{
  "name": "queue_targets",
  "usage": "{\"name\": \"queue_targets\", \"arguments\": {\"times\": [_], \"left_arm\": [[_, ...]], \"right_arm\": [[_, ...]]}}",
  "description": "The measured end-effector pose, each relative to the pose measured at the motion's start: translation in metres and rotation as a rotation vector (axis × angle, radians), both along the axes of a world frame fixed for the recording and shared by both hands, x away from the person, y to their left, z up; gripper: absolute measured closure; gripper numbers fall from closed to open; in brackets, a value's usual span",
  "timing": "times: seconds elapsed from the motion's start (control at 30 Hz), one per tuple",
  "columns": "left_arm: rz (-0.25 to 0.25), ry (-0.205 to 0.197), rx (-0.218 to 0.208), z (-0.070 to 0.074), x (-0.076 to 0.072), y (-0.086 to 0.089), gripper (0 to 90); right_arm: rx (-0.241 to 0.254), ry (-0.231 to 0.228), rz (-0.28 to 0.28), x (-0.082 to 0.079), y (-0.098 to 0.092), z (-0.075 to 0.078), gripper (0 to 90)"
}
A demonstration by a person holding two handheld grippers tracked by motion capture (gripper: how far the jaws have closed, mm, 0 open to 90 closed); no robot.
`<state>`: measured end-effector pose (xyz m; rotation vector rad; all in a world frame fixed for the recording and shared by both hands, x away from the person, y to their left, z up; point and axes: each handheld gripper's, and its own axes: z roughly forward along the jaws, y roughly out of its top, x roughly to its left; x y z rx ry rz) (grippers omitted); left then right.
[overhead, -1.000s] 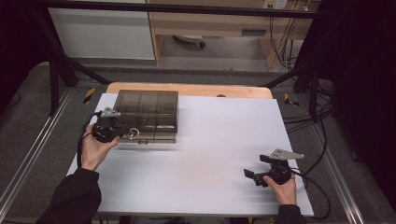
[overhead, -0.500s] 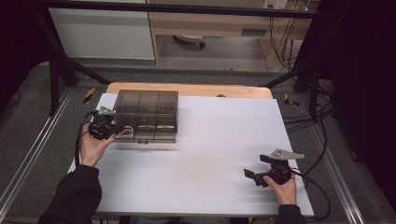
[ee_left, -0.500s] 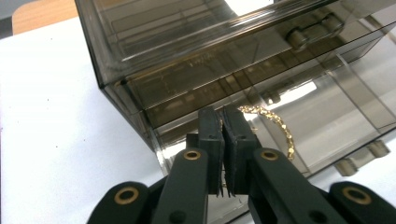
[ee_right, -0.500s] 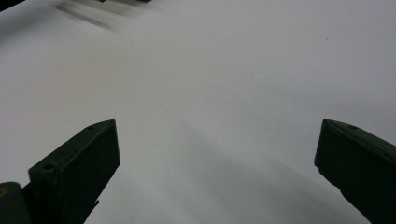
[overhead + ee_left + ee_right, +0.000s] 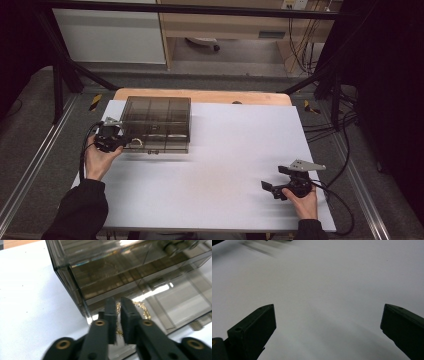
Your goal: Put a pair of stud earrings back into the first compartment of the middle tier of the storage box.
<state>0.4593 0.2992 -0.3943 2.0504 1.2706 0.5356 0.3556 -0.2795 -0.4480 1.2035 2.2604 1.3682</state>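
L gripper (image 5: 118,322) sits at the near-left corner of the smoked-plastic compartment box (image 5: 156,124), which stands on the white table (image 5: 220,165) toward its far-left part. Its jaws, which have just been opening a touch, stand nearly together w/ a thin gold chain (image 5: 140,307) between them; the chain trails over the box's front lip. R gripper (image 5: 280,189), well apart from the box toward the table's near-right, rests w/ jaws spread wide over bare tabletop.
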Motion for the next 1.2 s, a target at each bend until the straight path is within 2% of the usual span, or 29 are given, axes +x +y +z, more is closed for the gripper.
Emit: {"name": "queue_targets", "arguments": {"times": [0.17,0.33,0.43,0.53,0.73,0.83,1.0,1.07,1.13,1.2], "left_arm": [[-0.023,-0.053,-0.031,0.011,-0.012,-0.002,68.5],[-0.057,-0.084,-0.059,0.016,-0.028,-0.006,50.1],[-0.074,-0.098,-0.072,0.015,-0.038,-0.006,43.1],[-0.086,-0.104,-0.067,0.013,-0.048,-0.007,35.9],[-0.125,-0.148,-0.087,0.008,-0.067,-0.007,22.4],[-0.137,-0.149,-0.09,0.004,-0.075,-0.007,16.5],[-0.16,-0.139,-0.119,-0.01,-0.085,-0.007,11.9],[-0.171,-0.129,-0.119,-0.017,-0.088,-0.007,11.2],[-0.178,-0.126,-0.097,-0.02,-0.09,-0.007,11.1],[-0.18,-0.131,-0.118,-0.023,-0.091,-0.005,10.5]], "right_arm": [[0.0,0.0,0.0,0.0,0.0,0.0,0.6],[0.001,0.001,-0.001,0.0,0.0,0.0,0.6],[0.0,0.001,0.0,0.0,0.0,0.0,0.6],[-0.001,0.004,0.0,0.0,0.0,0.0,0.6],[0.0,0.004,0.0,0.0,0.001,0.0,0.6],[0.0,0.005,0.0,0.0,0.001,0.0,0.6],[0.001,0.005,0.001,0.0,0.001,-0.001,0.6],[-0.001,0.005,0.0,0.0,0.001,-0.001,0.6],[-0.001,0.006,0.004,0.0,0.001,-0.001,0.6],[-0.004,0.009,0.004,0.0,0.001,-0.001,0.6]]}}
